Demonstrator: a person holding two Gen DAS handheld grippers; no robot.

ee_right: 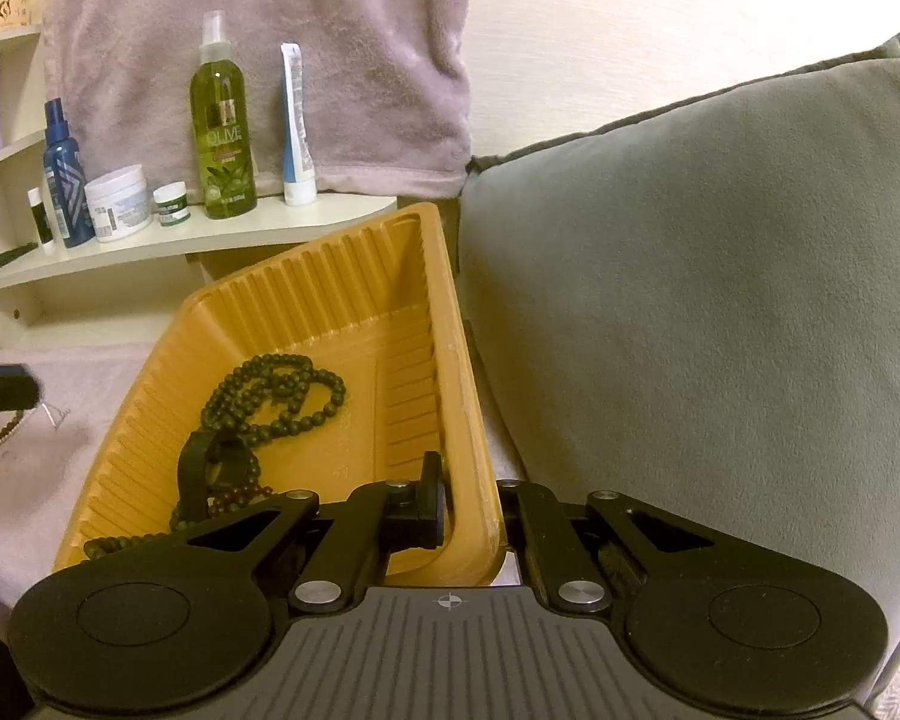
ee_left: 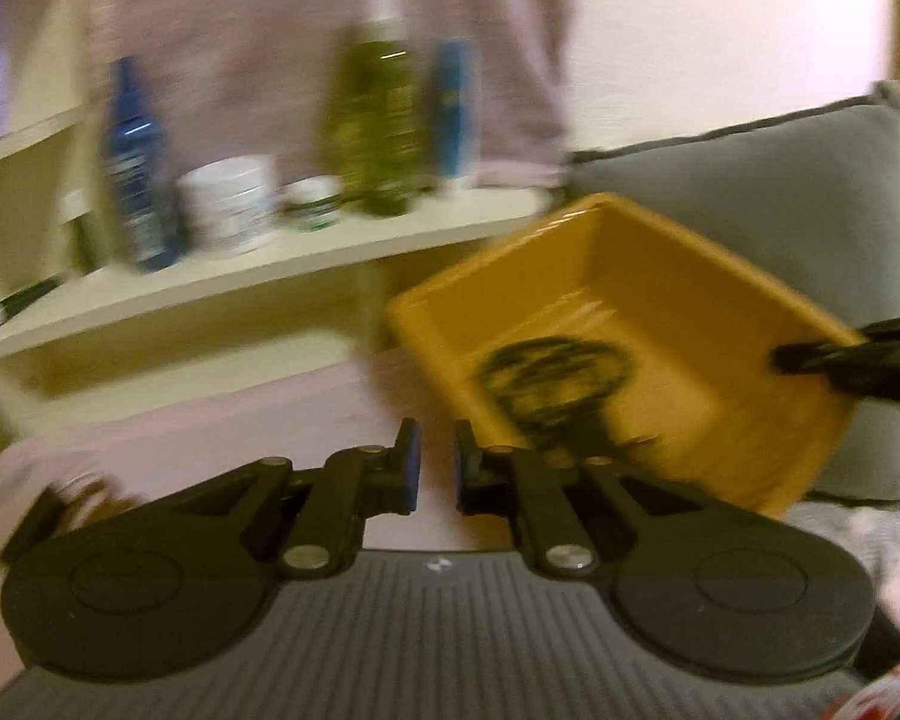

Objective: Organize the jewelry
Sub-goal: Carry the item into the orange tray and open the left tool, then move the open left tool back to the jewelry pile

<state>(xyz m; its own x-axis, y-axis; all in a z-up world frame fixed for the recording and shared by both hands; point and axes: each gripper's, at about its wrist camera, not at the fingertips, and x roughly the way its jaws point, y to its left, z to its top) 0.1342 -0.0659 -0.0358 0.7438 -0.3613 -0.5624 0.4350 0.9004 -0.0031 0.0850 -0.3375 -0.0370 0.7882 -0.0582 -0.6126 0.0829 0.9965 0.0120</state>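
Only legible text: "OLIVE" on the label of the green spray bottle (ee_right: 222,126) on the shelf (ee_right: 240,228), right wrist view. Labels on the other bottles and jars are too small to read. Left wrist view is too blurred for any text.

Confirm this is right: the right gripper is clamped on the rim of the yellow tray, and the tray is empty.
Not quite. The right gripper is clamped on the yellow tray rim, but the tray is not empty: the right wrist view shows a dark bead necklace lying inside it.
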